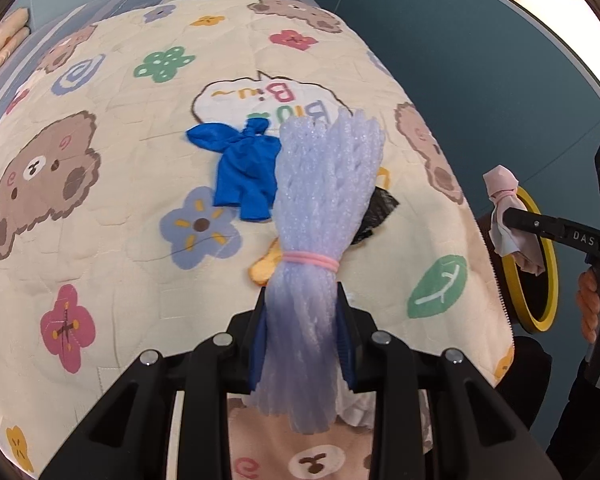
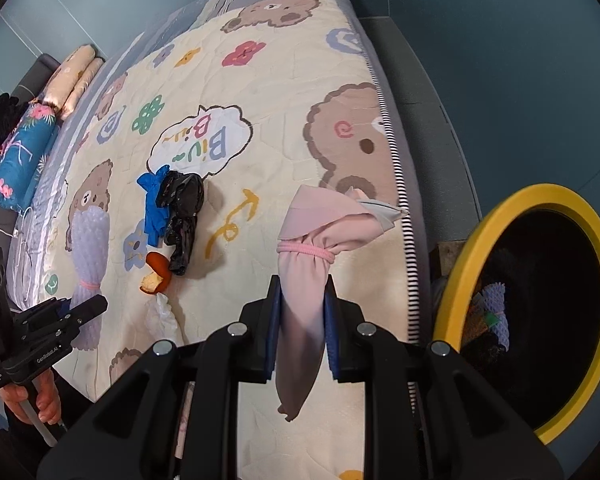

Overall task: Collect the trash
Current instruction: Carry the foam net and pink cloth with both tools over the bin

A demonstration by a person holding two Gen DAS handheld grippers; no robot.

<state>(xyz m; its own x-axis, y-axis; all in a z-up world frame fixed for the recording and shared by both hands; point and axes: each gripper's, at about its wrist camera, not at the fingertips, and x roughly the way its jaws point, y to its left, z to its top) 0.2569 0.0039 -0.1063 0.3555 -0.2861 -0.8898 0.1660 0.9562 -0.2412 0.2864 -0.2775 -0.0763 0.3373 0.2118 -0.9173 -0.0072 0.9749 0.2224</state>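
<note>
In the left wrist view, my left gripper (image 1: 300, 336) is clamped on a bundle of lilac foam net (image 1: 320, 216) tied with a pink band, and the bundle hangs clear above the bed cover (image 1: 112, 208). On the cover, near its middle, a blue glove (image 1: 244, 172) lies knotted, with a black bag (image 1: 378, 212) and an orange scrap (image 1: 265, 267) partly hidden behind the net. At the right edge of the bed I see my right gripper (image 1: 504, 216) gripping a pink cloth bundle (image 1: 506, 216) in front of the yellow-rimmed bin (image 1: 550, 264). In the right wrist view, the right gripper (image 2: 303, 328) is closed on that pink cloth bundle (image 2: 320, 240), which is over the right edge of the bed cover (image 2: 300, 80), and the yellow-rimmed bin (image 2: 460, 264) stands open just beside it, with some trash already inside. The left gripper (image 2: 92, 306) with the lilac foam net (image 2: 86, 240) is near the left edge, the blue glove (image 2: 153, 204), the black bag (image 2: 182, 220), the orange scrap (image 2: 156, 274) and a white crumpled piece (image 2: 162, 316) remain on the cover. I judge that the step in hand is carrying two pieces to the bin. Next, I must bring the pink bundle over the opening and release it, then the net, and come back for the rest.
</note>
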